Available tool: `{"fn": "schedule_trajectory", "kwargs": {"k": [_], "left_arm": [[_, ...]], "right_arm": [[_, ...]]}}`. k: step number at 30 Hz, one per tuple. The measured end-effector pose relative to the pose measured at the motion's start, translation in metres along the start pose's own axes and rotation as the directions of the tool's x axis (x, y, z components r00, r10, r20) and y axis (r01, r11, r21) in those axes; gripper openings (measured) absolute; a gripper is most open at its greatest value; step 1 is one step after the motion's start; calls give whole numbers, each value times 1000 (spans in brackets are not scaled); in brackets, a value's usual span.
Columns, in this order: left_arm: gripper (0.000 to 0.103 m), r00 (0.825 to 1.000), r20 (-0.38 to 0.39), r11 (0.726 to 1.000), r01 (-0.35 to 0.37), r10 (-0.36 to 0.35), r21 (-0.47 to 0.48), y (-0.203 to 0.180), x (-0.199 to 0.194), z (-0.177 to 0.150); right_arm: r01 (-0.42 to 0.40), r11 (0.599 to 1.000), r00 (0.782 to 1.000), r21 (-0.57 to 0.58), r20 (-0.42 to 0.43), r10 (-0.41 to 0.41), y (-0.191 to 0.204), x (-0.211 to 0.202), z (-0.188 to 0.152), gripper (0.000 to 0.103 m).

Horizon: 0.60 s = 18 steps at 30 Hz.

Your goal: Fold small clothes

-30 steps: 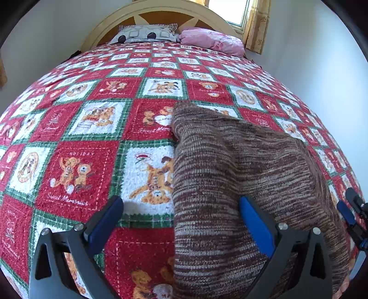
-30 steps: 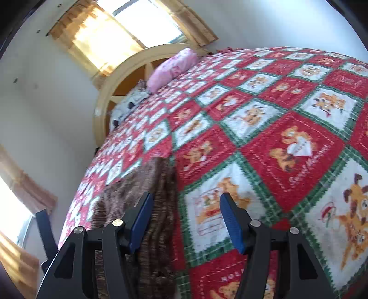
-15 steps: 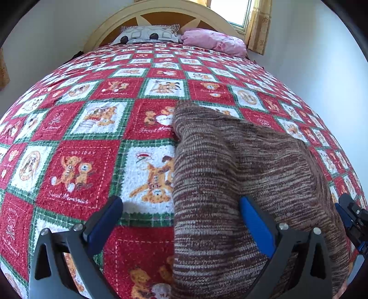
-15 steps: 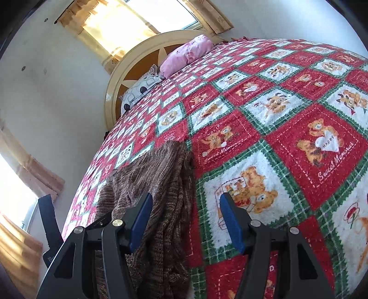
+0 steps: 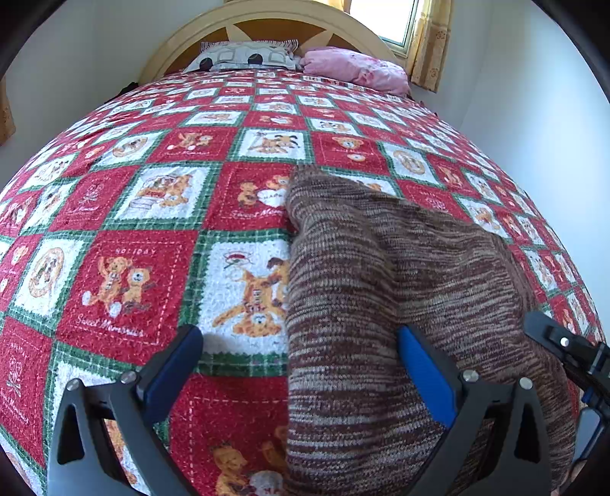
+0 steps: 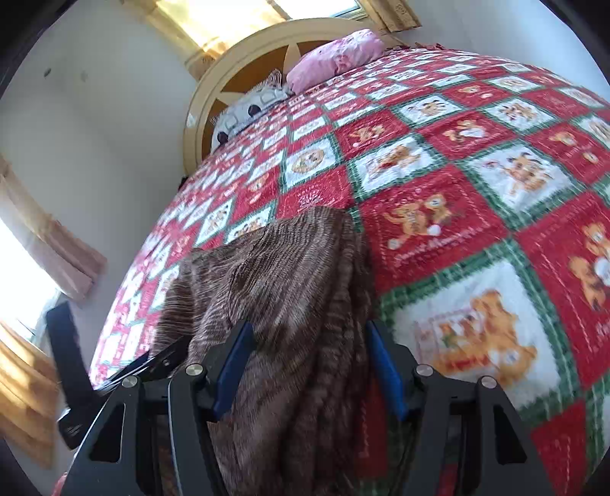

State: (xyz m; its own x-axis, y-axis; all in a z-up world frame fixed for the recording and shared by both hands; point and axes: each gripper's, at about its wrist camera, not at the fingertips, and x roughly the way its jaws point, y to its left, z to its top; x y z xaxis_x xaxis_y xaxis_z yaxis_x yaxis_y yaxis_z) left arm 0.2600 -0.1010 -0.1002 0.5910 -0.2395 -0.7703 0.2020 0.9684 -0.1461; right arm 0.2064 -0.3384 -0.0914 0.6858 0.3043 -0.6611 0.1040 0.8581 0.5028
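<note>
Your right gripper (image 6: 307,364) has swung across the bed since a second ago: then its blue-padded fingers framed mostly quilt with the garment off to one side, and now they straddle the long folded edge of the brown-and-cream marled knit garment (image 6: 289,290). Its jaws stand apart with fabric lying between them, and the pads do not look pressed onto the knit, so read it as open and holding nothing.

Your left gripper (image 5: 301,366) has kept its place over the same second. Its jaws are spread wide; one pad hangs over the bare quilt, the other over the knit, and it grips nothing either. In its view the right tool's black tip shows at the far side of the garment, closer in than before.

That garment lies on the red, white and green patchwork quilt with teddy-bear squares (image 5: 126,274), near the foot of the bed, already doubled over into a long band with one corner pointing toward the arched wooden headboard (image 5: 267,23). A pink pillow (image 5: 354,70) and a white patterned pillow (image 5: 244,57) sit well apart from it, up at the head.

So the shift looks like lining up for another fold: with the right jaws over the folded edge, closing there would probably be your next step.
</note>
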Motion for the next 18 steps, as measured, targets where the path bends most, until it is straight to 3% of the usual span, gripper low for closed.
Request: {"fn": "schedule_trajectory", "kwargs": {"k": [3, 4, 5, 6, 13, 18], "left_arm": [[103, 1000, -1, 1000, 10, -10, -5, 1, 1, 0], [103, 1000, -3, 1000, 16, -16, -7, 2, 1, 0], [103, 1000, -5, 1000, 18, -18, -7, 2, 1, 0], [103, 1000, -7, 1000, 18, -18, 1, 1, 2, 1], [103, 999, -14, 999, 42, -41, 24, 0, 2, 1], [94, 1000, 1, 997, 21, -21, 69, -9, -1, -1]], "right_arm": [[8, 999, 1000, -42, -8, -8, 7, 5, -1, 60], [3, 999, 1000, -53, 0, -3, 9, 4, -3, 53], [-17, 998, 1000, -55, -3, 17, 9, 4, -5, 31], [-54, 998, 998, -44, -11, 54, 7, 5, -6, 28], [-82, 996, 997, -25, -8, 82, 1, 6, -6, 26], [-140, 988, 990, 64, -20, 142, -15, 10, -5, 28]]}}
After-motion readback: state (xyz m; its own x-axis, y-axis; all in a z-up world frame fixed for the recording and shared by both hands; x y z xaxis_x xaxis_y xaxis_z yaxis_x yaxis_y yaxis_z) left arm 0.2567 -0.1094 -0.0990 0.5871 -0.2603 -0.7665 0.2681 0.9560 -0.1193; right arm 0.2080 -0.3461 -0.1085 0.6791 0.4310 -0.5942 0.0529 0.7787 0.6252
